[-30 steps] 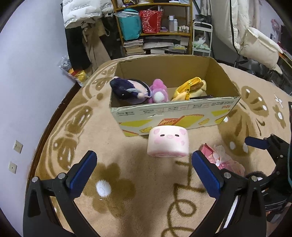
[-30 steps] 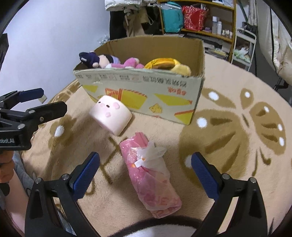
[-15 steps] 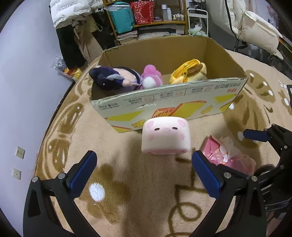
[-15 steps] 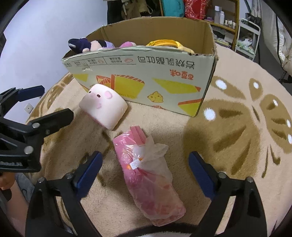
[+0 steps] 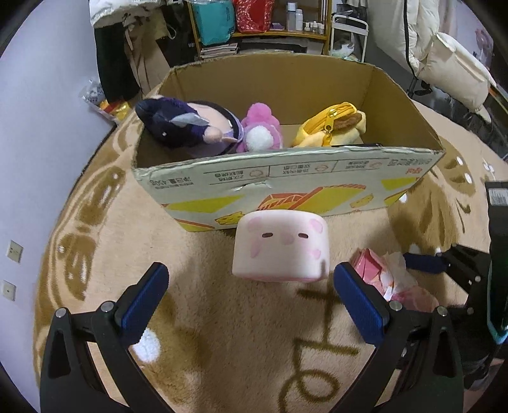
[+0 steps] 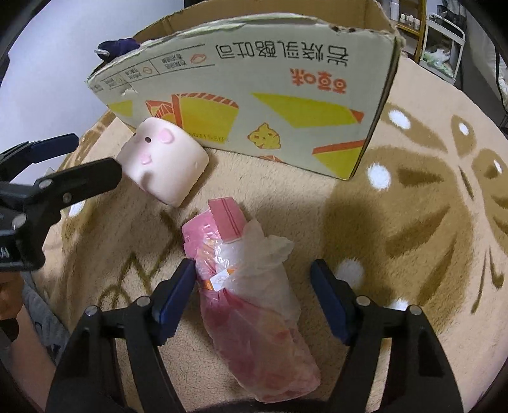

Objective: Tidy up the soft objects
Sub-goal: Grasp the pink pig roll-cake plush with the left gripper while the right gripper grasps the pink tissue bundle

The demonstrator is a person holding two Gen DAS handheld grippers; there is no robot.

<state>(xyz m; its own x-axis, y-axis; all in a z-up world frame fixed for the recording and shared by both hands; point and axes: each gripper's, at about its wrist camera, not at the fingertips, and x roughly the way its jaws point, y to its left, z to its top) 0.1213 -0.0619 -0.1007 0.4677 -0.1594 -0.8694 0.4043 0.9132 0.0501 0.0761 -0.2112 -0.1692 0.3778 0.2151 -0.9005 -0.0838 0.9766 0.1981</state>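
Note:
A pale pink pig-face cushion [image 5: 281, 246] lies on the rug against the front of a cardboard box [image 5: 285, 165]. My left gripper [image 5: 249, 282] hangs open just in front of it, touching nothing. In the right wrist view a pink bundle in clear plastic [image 6: 250, 317] lies between the fingers of my right gripper [image 6: 252, 270], whose jaws are closing. The left pad [image 6: 177, 286] is at the bag's edge and the right pad stands off it. The cushion [image 6: 165, 165] and box [image 6: 254, 79] lie beyond.
Inside the box are a purple-haired doll [image 5: 187, 127], a pink plush [image 5: 260, 133] and a yellow zip pouch [image 5: 333, 127]. A beige patterned rug [image 5: 222, 333] covers the floor. Shelves [image 5: 254, 28], hanging clothes and a padded chair stand behind. A wall runs along the left.
Both grippers have come down and closer to the rug and box. The right jaws have narrowed around the pink bundle. The left jaws stay wide.

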